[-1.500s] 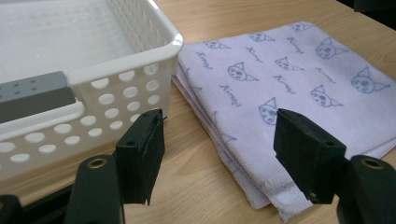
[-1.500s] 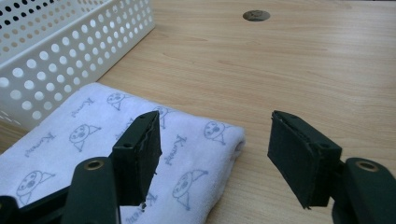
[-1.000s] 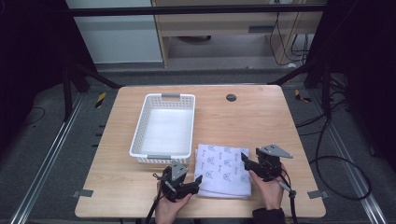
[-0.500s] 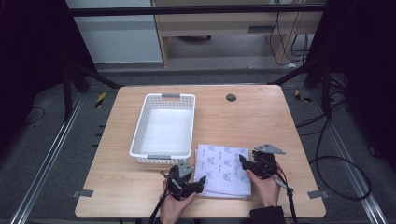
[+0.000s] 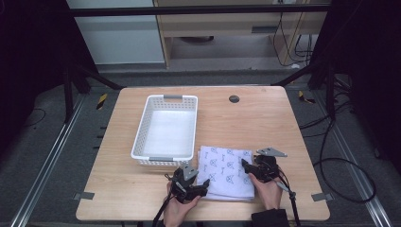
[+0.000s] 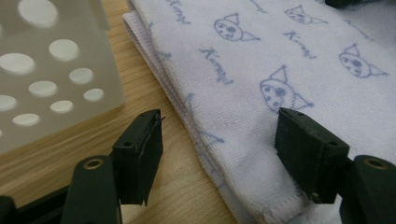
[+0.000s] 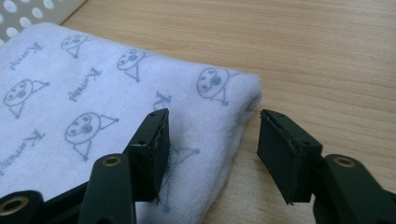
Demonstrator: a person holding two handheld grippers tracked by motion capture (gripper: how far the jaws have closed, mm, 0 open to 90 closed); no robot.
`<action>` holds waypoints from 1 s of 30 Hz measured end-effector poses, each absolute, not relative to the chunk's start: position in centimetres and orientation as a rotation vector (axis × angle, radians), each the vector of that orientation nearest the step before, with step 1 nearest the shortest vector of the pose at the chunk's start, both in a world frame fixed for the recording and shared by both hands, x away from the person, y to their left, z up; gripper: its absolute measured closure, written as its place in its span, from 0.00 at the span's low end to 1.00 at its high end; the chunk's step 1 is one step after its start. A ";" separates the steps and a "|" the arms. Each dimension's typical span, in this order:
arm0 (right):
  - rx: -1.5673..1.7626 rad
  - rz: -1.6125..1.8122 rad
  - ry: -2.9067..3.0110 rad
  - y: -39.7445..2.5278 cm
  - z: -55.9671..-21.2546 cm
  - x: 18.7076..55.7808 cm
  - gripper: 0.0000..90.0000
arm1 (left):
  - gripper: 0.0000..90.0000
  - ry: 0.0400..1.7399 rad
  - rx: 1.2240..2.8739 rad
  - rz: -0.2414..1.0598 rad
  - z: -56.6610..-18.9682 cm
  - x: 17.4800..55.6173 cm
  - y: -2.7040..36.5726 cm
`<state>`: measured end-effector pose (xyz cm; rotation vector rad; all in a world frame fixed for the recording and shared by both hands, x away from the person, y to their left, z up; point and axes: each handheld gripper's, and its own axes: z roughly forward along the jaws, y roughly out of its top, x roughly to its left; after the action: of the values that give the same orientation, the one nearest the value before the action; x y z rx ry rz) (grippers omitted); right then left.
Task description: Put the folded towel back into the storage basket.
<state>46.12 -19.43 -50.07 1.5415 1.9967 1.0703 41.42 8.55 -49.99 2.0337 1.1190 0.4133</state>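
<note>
White perforated plastic forms the rectangular basket [image 5: 165, 130] on the left half of the table; it holds nothing that I can see, its pale floor bare. Its near wall [image 6: 51, 70], full of round holes, shows at the upper left of my left gripper view.

Just right of the basket's near corner lies the folded white towel printed with small blue cartoon faces and script [image 5: 226, 172], flat on the table near the near edge. My left gripper [image 5: 204, 185] sits at the towel's near left corner with its jaws wide apart: in the left gripper view [image 6: 217, 149] one jaw stands over bare wood beside the layered hem and the other rests over the cloth, so the towel's edge lies between them, not pinched. My right gripper [image 5: 244, 164] is at the towel's right side, a grey three-cornered plate on top of it. In the right gripper view [image 7: 212, 154] its jaws are also wide, one over the cloth and one over the wood, with the rounded folded edge of the towel [image 7: 116, 107] between them, unclamped.

The light wooden table [image 5: 265, 118] has a small dark round disc [image 5: 234, 99] near its far edge. Around it are grey floor, metal rails, black cables on the right, and a pale cabinet beyond.
</note>
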 end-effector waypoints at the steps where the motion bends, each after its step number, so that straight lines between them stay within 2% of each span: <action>1: 1.541 1.065 1.999 -19.4 -50.1 46.1 0.50 | 0.35 1.120 2.031 0.411 -50.0 41.4 8.5; 7: 1.580 1.073 2.010 -19.4 -50.3 46.3 0.53 | 0.35 1.147 2.017 0.370 -50.3 41.7 8.5; 13: 1.579 1.100 2.026 -19.4 -50.4 46.3 0.61 | 0.36 1.138 2.013 0.365 -50.4 41.7 8.6; 30: 1.641 1.171 2.013 -19.2 -50.4 46.2 0.80 | 0.69 1.134 1.974 0.247 -50.3 41.5 8.5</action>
<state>46.18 -19.21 -50.37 1.6412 2.0133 1.1706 41.51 8.54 -50.29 1.9744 1.1343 0.2466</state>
